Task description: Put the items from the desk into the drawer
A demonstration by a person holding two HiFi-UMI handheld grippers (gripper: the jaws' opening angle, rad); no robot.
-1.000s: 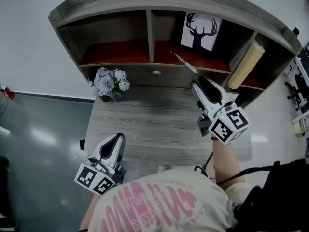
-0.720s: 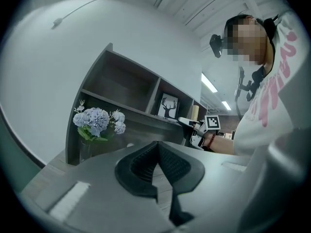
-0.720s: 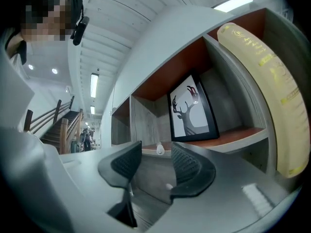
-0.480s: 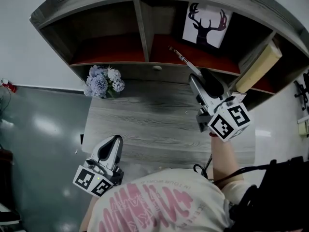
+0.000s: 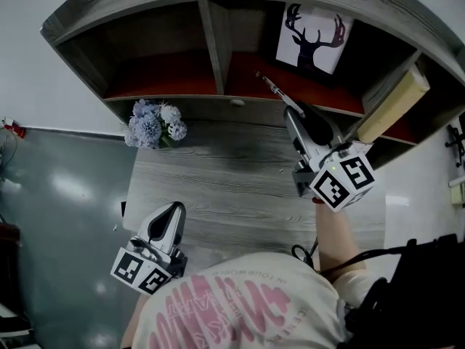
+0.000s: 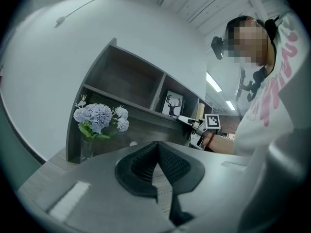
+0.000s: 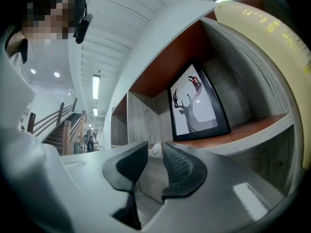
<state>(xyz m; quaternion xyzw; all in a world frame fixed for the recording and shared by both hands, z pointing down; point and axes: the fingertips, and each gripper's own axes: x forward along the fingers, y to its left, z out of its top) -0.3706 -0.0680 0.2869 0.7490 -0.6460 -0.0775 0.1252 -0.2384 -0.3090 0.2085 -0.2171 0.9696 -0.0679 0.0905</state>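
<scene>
So nearest to me is just my shirt [image 5: 240, 304], cream with pink lettering. My left gripper [image 5: 173, 208] hangs over the near left part of the desk [image 5: 218, 187] with its jaws pressed together on nothing. The desk top is grey wood grain, and off its left edge there's a shiny grey-green floor [image 5: 58, 195]. Further in on the right, my right gripper [image 5: 292, 115] is up at the front lip of the hutch [image 5: 209, 46]. Its jaws are partway apart after just closing in a bit. The white end of the pen [image 5: 275, 89] shows in the gap at their tips, though I can't see the pads actually pinching it. The pen lies slanted on the red-brown floor of the middle compartment. Under that shelf the drawer [image 5: 203, 109] is closed, with a small round knob [image 5: 237, 102] on its front. A vase of pale blue flowers [image 5: 152, 122] sits at the desk's far left, right by the hutch. Behind the pen leans a deer picture [image 5: 312, 38], and a cream roll [image 5: 392, 104] is propped in the right compartment. Past that it's white wall [image 5: 43, 86] and a white ceiling [image 7: 136, 13] with strip lights.
</scene>
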